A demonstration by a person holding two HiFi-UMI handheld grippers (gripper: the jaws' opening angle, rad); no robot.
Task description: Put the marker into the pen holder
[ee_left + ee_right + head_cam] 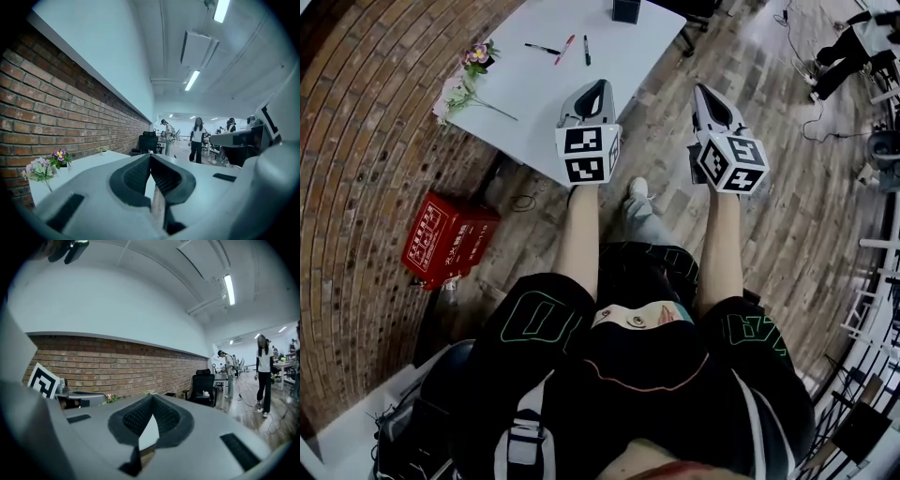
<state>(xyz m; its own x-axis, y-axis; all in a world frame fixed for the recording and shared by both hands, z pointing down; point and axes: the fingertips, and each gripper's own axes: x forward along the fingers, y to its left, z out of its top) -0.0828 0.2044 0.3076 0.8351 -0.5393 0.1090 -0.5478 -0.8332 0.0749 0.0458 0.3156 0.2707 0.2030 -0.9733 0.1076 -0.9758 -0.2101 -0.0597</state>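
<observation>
The left tongs [601, 84] and the right tongs [699, 87] are held out side by side in front of the person, well apart from each other, each carrying its cube of black-and-white square markers at the near end. In the left gripper view the two dark ribbed pads meet at their tips with nothing between them. The right gripper view shows the same, the jaws pressed together and empty.

Ahead of the tongs stands a white rectangular table [534, 103]. The tips of the left tongs reach over its near part, and the right tongs hang over the wooden floor just beside its right edge. Three pens lie in a loose row on the far part of the table, close together but apart: a slim black marker [542, 48] on the left, a red marker [564, 49] in the middle and a second dark marker [586, 50] on the right. All three lie flat, well clear of both tongs. The small dark square pen holder [626, 10] stands at the far edge of the table, beyond the markers and to their right.

A bunch of pink and purple flowers [467, 80] lies at the table's left corner, next to the brick wall. A red box [445, 239] sits on the floor below it.
</observation>
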